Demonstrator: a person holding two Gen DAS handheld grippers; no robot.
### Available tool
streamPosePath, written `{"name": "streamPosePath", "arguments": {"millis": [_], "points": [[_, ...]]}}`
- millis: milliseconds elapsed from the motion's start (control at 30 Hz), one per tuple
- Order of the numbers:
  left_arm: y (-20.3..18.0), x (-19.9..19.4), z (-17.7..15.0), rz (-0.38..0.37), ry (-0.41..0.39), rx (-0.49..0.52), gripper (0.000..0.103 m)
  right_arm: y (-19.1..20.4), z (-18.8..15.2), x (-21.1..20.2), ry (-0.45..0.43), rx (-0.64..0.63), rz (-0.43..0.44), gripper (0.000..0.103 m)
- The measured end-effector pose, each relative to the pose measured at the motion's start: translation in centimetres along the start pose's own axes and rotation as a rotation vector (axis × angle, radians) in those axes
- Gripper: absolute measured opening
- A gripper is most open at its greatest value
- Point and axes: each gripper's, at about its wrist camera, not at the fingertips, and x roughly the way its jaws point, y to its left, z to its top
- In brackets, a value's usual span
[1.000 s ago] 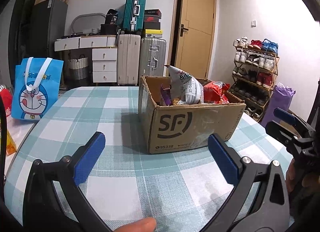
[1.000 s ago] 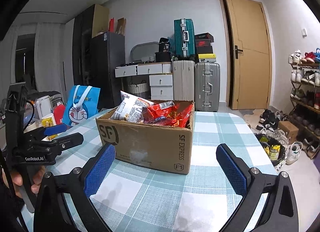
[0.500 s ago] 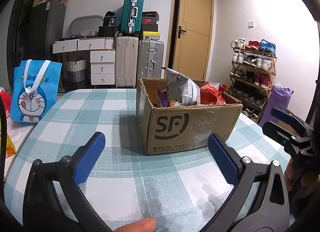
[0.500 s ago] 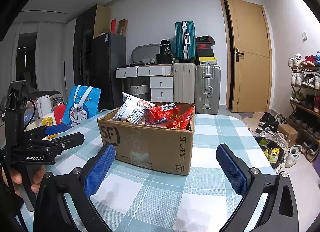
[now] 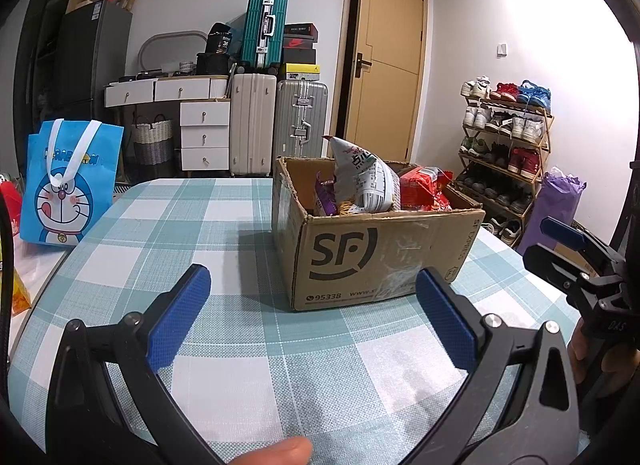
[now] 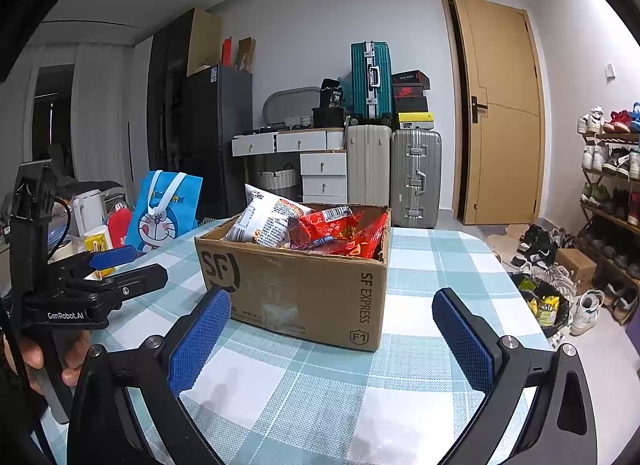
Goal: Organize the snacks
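Inside the box (image 5: 384, 253), only the tops of the snacks (image 6: 320, 231) visible, the rest hidden by the near wall. Web address on the box cut by the left gripper (image 5: 312, 305) pad. Right gripper (image 5: 576, 265) cropped at the frame's right edge. Blue bag (image 6: 166, 209) bottom hidden behind the table (image 6: 440, 265) edge. Shoe rack (image 6: 612, 185) cut off at right.

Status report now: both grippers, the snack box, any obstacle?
Left gripper open, empty. Right gripper open, empty. Brown cardboard SF box of snack packets on checked table, untouched. Nothing between.
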Motion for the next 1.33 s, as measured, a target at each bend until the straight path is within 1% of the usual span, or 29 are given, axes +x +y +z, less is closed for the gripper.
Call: {"name": "streamPosePath", "arguments": {"millis": [1333], "points": [[0.08,-0.12,-0.18,0.003,-0.003,-0.006,0.102,0.03,-0.04,0.10,0.002,-0.001,-0.001,0.103]]}}
